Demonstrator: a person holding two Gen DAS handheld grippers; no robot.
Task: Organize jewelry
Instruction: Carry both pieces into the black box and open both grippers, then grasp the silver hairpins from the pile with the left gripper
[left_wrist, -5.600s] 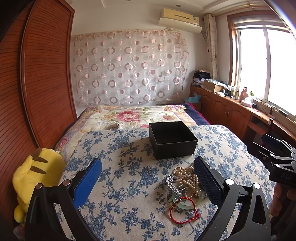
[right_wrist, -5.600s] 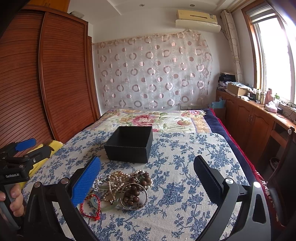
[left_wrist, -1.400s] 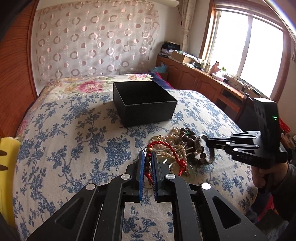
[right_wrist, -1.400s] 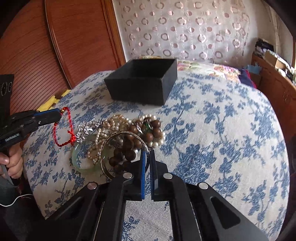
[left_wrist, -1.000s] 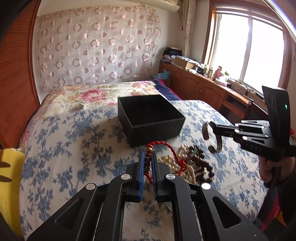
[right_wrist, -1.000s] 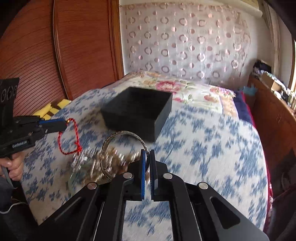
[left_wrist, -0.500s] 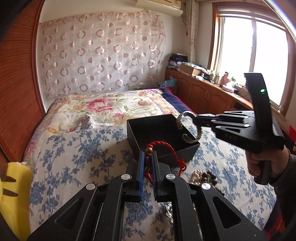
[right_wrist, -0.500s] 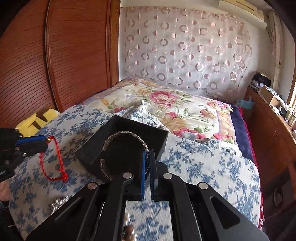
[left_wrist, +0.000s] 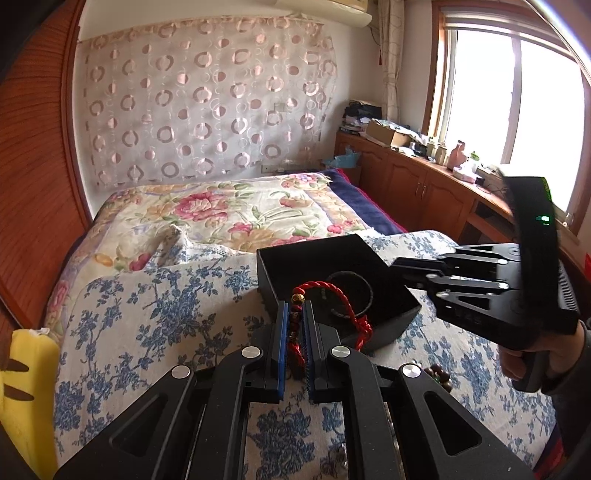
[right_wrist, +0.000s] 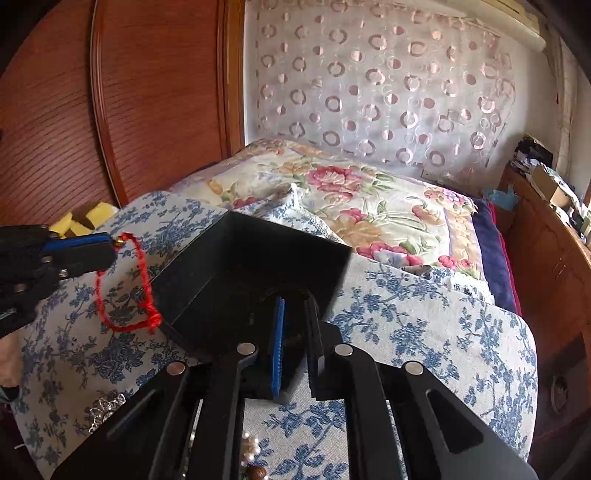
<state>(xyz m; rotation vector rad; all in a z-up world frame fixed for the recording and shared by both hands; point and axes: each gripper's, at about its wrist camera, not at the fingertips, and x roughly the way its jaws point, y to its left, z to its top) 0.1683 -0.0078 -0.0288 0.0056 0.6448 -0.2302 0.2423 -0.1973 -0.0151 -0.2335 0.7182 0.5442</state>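
Two grippers at the black box (left_wrist: 376, 325), one loaded.
Your left gripper (left_wrist: 295, 325) has jaws pinching the red cord bracelet (left_wrist: 328, 295) at the box's near edge; your right gripper (right_wrist: 295, 332) reaches level over the box, jaws slightly parted, metal bangle (left_wrist: 349, 293) lying inside.

yellow plush toy (left_wrist: 22, 384) beside floral bedspread (left_wrist: 155, 314), circle-patterned curtain (left_wrist: 207, 96).
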